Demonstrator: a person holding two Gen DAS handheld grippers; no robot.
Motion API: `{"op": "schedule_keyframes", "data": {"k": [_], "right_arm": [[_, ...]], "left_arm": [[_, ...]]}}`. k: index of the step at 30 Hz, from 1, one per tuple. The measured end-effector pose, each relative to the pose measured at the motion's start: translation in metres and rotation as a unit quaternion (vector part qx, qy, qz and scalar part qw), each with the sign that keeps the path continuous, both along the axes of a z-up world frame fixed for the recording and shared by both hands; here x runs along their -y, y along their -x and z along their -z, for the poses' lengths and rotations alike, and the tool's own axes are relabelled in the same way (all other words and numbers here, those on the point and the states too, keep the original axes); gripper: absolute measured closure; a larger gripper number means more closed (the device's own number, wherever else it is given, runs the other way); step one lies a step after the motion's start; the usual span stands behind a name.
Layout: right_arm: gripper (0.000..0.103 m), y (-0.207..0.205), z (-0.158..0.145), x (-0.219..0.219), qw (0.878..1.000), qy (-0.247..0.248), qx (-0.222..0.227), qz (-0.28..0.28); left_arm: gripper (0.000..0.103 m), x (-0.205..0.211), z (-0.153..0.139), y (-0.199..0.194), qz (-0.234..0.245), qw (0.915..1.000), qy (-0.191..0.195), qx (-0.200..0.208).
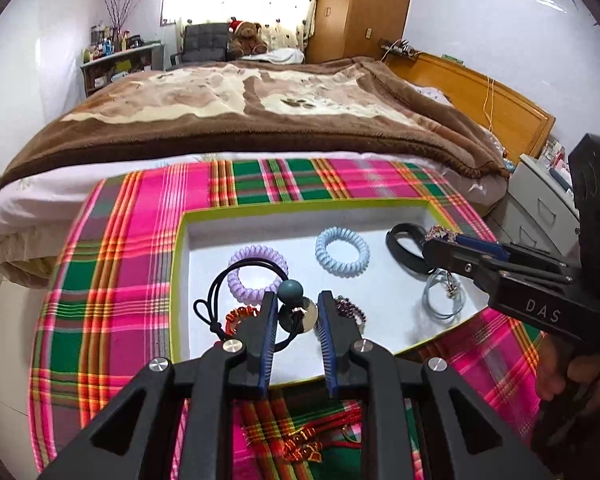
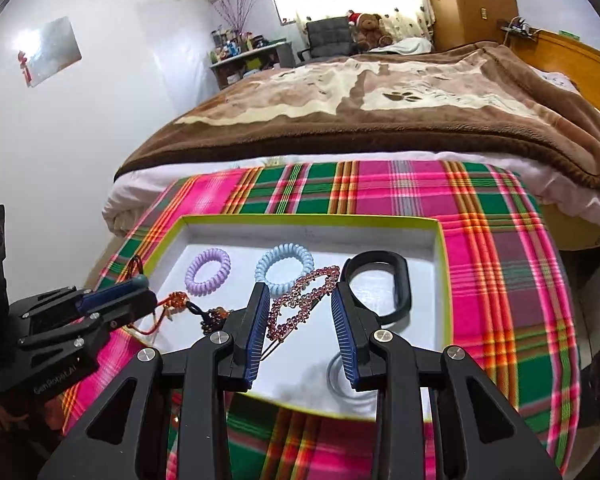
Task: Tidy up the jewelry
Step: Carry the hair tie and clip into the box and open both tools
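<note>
Left wrist view: right gripper (image 1: 440,240) body reads "DAS". Left gripper (image 1: 298,312) fingers spread over black cord with ball (image 1: 291,290); right fingers released around pink rhinestone clip (image 2: 304,300). White tray (image 2: 436,240) on plaid cloth (image 2: 500,260), bed (image 2: 380,120) behind.

A plaid cloth (image 2: 500,248) in hot pink, green, orange and yellow covers the table, and on it sits a shallow box (image 2: 308,220) with a white floor and a lime-green rim. Inside lie a lilac spiral hair tie (image 2: 207,271), a pale blue spiral hair tie (image 2: 285,267), a black oval ring (image 2: 400,284), a pinkish rhinestone hair clip (image 2: 304,300) and an orange beaded piece (image 2: 178,300). A black cord with a teal ball (image 1: 291,290) shows in the left wrist view. Both grippers are black with blue ribbed pads (image 2: 342,336). Behind, a brown and cream blanket (image 2: 380,112) bears paw prints.
</note>
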State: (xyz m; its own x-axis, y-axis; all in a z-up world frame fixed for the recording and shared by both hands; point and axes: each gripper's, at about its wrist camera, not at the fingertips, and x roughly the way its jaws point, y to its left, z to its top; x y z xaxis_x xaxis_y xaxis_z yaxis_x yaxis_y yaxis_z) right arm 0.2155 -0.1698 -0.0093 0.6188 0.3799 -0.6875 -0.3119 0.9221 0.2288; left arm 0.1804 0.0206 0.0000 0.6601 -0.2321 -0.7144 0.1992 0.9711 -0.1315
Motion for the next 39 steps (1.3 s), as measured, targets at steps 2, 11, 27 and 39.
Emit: {"op": "schedule_keyframes", "data": {"k": [2, 11, 27, 39], "right_arm": [[0.07, -0.006, 0.005, -0.002, 1.0, 0.004, -0.004, -0.005], [0.07, -0.021, 0.024, -0.011, 0.999, 0.021, -0.023, -0.012], [0.07, -0.026, 0.038, -0.02, 0.998, 0.038, -0.039, -0.028], [0.07, -0.027, 0.044, -0.027, 0.996, 0.082, -0.032, -0.025]], "left_arm": [[0.082, 0.001, 0.006, -0.003, 0.001, 1.0, -0.001, -0.009], [0.082, -0.002, 0.02, -0.011, -0.001, 0.9996, -0.002, -0.027], [0.082, -0.003, 0.028, -0.016, -0.004, 0.9992, -0.008, -0.039], [0.081, 0.001, 0.037, -0.019, -0.001, 0.9986, -0.01, -0.053]]}}
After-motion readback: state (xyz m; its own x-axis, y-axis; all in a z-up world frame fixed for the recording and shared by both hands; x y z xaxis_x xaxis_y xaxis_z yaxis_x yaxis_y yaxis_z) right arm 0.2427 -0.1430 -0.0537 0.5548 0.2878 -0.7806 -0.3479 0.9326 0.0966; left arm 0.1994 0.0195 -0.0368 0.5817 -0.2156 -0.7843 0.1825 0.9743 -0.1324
